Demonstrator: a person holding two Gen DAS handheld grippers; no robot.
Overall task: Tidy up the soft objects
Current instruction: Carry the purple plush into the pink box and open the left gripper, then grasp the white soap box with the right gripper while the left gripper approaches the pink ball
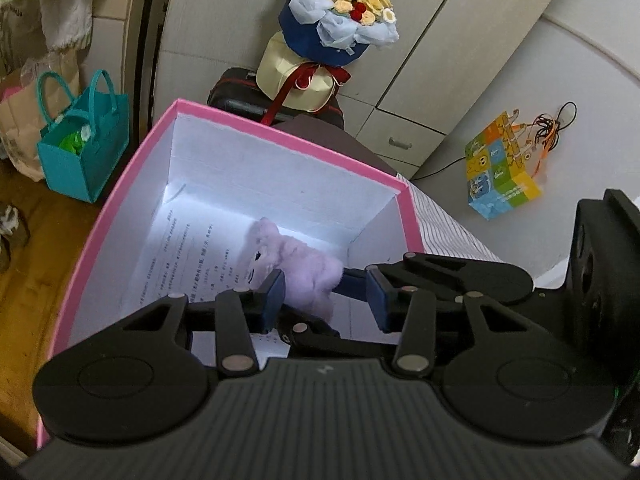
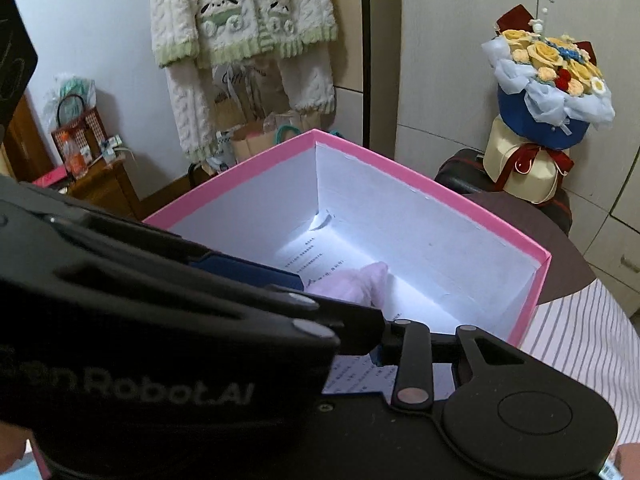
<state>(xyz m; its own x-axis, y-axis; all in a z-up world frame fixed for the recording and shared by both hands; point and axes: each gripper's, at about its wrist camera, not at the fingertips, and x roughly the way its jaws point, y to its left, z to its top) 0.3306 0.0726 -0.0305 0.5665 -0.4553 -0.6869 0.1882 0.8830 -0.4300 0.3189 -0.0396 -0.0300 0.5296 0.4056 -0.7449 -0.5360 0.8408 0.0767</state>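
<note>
A pink box (image 1: pixel 280 132) with white inner walls stands open below both grippers, a printed sheet (image 1: pixel 188 264) on its floor. A pale purple plush toy (image 1: pixel 304 268) hangs low inside it, head towards the far wall. My left gripper (image 1: pixel 326 300) has its blue pads on either side of the toy's body, and the left pad touches the fur. The right gripper's finger (image 1: pixel 460 276) reaches in from the right with its blue tip against the toy. In the right wrist view the left gripper's body hides the right gripper (image 2: pixel 320 332); only the toy's tip (image 2: pixel 356 284) and the box rim (image 2: pixel 440 188) show.
A flower bouquet (image 1: pixel 340 8) rests on a dark suitcase (image 1: pixel 240 92) behind the box, before white cupboards. A teal bag (image 1: pixel 80 152) stands on the wooden floor at left. A colourful carton (image 1: pixel 500 168) lies at right beside striped cloth (image 1: pixel 452 232). A cardigan (image 2: pixel 240 20) hangs on the wall.
</note>
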